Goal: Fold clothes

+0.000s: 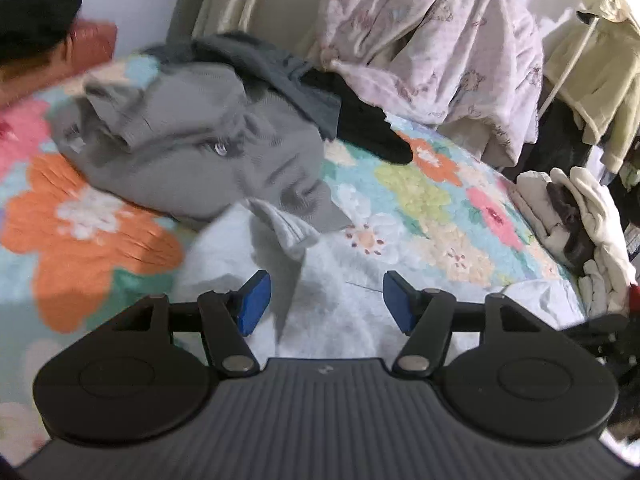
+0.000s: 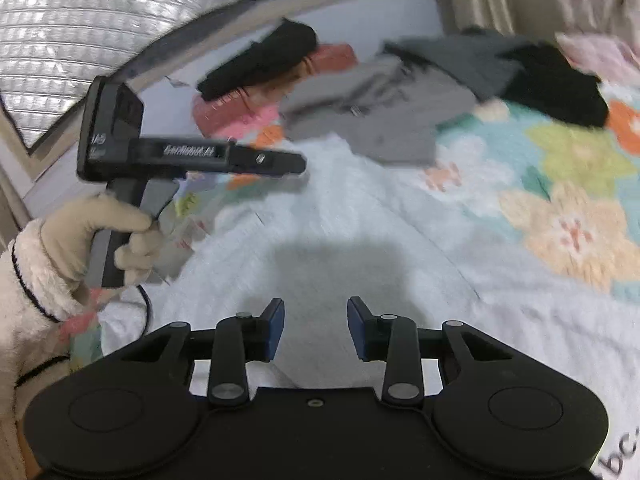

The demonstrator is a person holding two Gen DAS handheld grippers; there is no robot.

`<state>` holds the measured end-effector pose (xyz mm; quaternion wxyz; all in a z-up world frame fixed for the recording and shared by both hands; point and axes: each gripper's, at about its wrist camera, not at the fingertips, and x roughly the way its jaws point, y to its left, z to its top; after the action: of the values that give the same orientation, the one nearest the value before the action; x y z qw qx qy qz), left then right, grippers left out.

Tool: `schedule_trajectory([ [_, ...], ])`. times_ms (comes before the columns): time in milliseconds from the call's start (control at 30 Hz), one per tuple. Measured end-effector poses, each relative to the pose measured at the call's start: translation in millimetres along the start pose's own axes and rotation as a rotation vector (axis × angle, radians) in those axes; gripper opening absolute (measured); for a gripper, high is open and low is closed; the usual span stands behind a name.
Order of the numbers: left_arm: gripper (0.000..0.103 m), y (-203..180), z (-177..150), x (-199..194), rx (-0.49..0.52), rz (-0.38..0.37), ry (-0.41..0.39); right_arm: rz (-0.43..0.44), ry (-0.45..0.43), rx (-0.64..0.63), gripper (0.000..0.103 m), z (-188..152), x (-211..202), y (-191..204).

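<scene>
A pale white garment (image 1: 336, 264) lies spread on the floral bedspread (image 1: 80, 232), with a raised fold just ahead of the left pad (image 1: 254, 304). My left gripper (image 1: 326, 304) hovers over it, open, with nothing between its blue pads. In the right wrist view the same white garment (image 2: 360, 220) fills the middle. My right gripper (image 2: 317, 328) stands open above it, pads apart and gripping nothing. A gloved hand (image 2: 100, 232) at the left holds the other tool by its handle.
A crumpled grey garment (image 1: 192, 148) lies beyond the white one, with a dark grey piece (image 1: 280, 72) and a black one (image 1: 368, 128) behind. A pink quilt (image 1: 432, 40) is heaped at the back. Folded pale clothes (image 1: 572, 216) are stacked at the bed's right edge.
</scene>
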<state>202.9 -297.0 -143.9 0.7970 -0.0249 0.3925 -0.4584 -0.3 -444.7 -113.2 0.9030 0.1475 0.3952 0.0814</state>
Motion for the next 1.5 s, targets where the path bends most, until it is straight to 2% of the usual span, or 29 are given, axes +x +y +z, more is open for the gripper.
schedule_trajectory([
  [100,0.059,-1.4,0.2,18.3,0.012,0.025,0.011,-0.051,0.008,0.011,0.048,-3.5,3.7,-3.8],
  [133,0.051,-0.9,0.6,23.4,0.008,0.033,0.011,-0.066,0.0,0.012,0.056,-2.9,4.3,-3.7],
  [167,0.02,-0.9,1.0,26.0,0.013,0.048,0.002,-0.072,-0.004,0.003,0.057,-1.3,5.4,-3.0],
  [200,0.008,-1.4,1.9,27.6,0.019,0.065,0.0,-0.073,-0.004,-0.009,0.057,0.6,7.1,-2.0],
  [233,0.006,-2.6,2.7,26.6,0.023,0.076,-0.009,-0.07,0.002,-0.031,0.057,2.8,10.1,-0.2],
  [300,0.006,-7.1,3.0,16.4,0.043,0.102,-0.062,-0.075,0.008,-0.08,0.058,5.5,15.9,4.0],
  [400,0.006,-12.8,-0.4,0.5,0.086,0.178,-0.141,-0.014,0.042,-0.073,0.058,1.1,32.0,4.2],
  [433,0.006,-10.2,-2.5,1.5,0.07,0.195,-0.138,0.002,0.072,-0.062,0.058,-4.5,40.8,3.9],
  [500,0.007,-1.5,-8.2,14.3,0.005,0.234,-0.082,-0.03,0.079,-0.095,0.059,-17.0,49.9,10.4],
  [600,0.011,-2.3,-10.3,22.5,0.044,0.303,-0.067,-0.06,0.069,-0.114,0.061,-25.0,48.7,19.8],
  [667,0.014,-2.8,-7.3,19.0,0.035,0.321,-0.074,-0.055,0.084,-0.126,0.062,-28.2,44.8,23.2],
  [767,0.02,6.7,-1.7,5.1,-0.087,0.306,-0.051,-0.035,0.118,-0.174,0.062,-35.1,34.4,24.8],
  [800,0.022,6.3,-1.5,-3.6,-0.111,0.296,-0.058,-0.021,0.119,-0.152,0.062,-34.6,29.3,21.9],
  [867,0.036,3.6,-1.9,-22.7,-0.152,0.274,-0.078,0.004,0.098,-0.076,0.063,-30.5,14.2,11.2],
  [900,0.039,-3.1,-3.0,-29.2,-0.142,0.268,-0.085,-0.002,0.08,-0.043,0.064,-30.4,4.8,4.5],
  [967,0.042,-21.0,-5.2,-38.6,-0.104,0.253,-0.092,-0.052,0.047,-0.001,0.064,-33.0,-15.8,-7.8],
  [1100,0.042,-66.6,-10.0,-33.0,-0.022,0.125,-0.051,-0.153,0.002,0.063,0.064,-45.7,-62.5,-37.5],
  [1200,0.045,-97.0,-15.0,-10.3,0.0,0.044,0.015,-0.236,-0.039,0.129,0.064,-57.5,-102.8,-64.6],
  [1267,0.046,-113.5,-17.7,10.1,-0.007,0.007,0.072,-0.322,-0.053,0.159,0.064,-67.4,-131.6,-84.2],
  [1400,0.046,-147.8,-21.8,44.5,0.033,-0.052,0.155,-0.483,-0.027,0.149,0.064,-86.1,-170.9,-124.4],
  [1500,0.046,-174.5,-26.6,61.8,0.113,-0.073,0.176,-0.602,-0.019,0.131,0.063,-102.3,-193.7,-157.6],
])
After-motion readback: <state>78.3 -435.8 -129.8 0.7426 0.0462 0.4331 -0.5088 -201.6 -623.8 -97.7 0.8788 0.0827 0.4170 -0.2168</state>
